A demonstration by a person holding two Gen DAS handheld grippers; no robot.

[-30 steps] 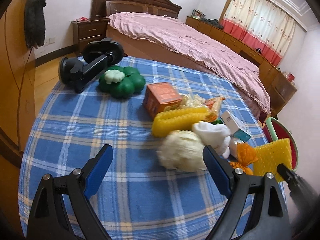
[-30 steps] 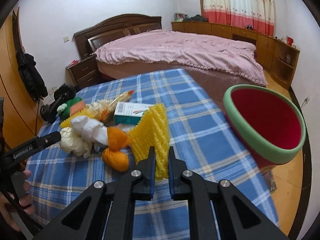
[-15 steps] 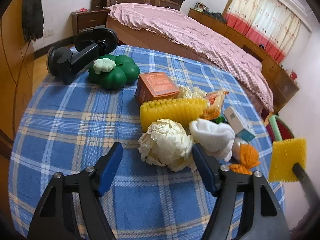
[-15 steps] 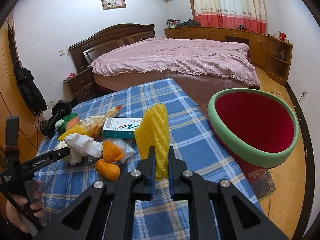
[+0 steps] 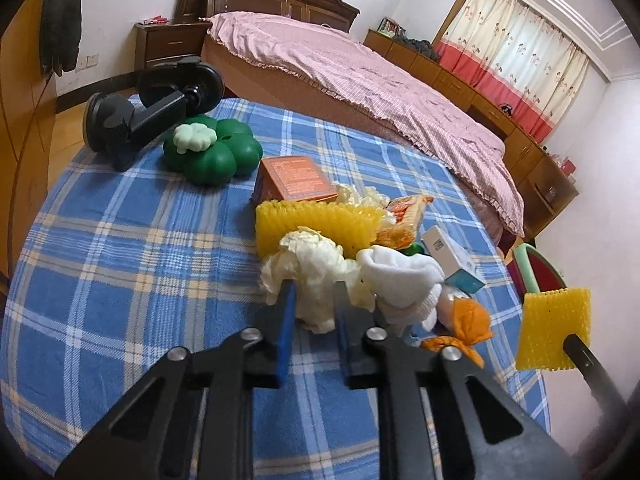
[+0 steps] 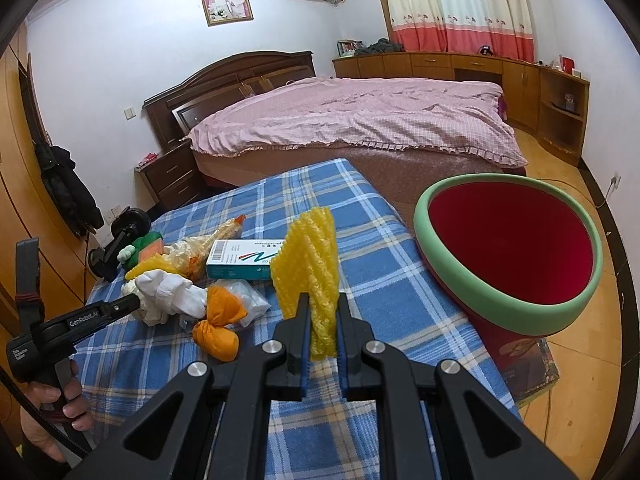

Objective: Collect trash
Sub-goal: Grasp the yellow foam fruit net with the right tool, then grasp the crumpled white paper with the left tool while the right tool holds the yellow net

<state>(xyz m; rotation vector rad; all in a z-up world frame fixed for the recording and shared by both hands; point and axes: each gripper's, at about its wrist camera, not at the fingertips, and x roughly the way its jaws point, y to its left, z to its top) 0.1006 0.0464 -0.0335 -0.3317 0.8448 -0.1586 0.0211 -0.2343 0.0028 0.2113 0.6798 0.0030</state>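
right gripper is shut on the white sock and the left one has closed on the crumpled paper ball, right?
Not quite. The right gripper is shut on the yellow foam net, as the right wrist view shows; the white sock lies on the table. The left gripper has indeed closed on the crumpled paper ball.

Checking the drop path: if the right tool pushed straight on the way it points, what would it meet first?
The right tool, shut on the yellow foam net, points over the blue plaid tablecloth. Nothing stands directly ahead; it would likely meet the cloth first. The red bin sits off to its right, though depth is unclear.
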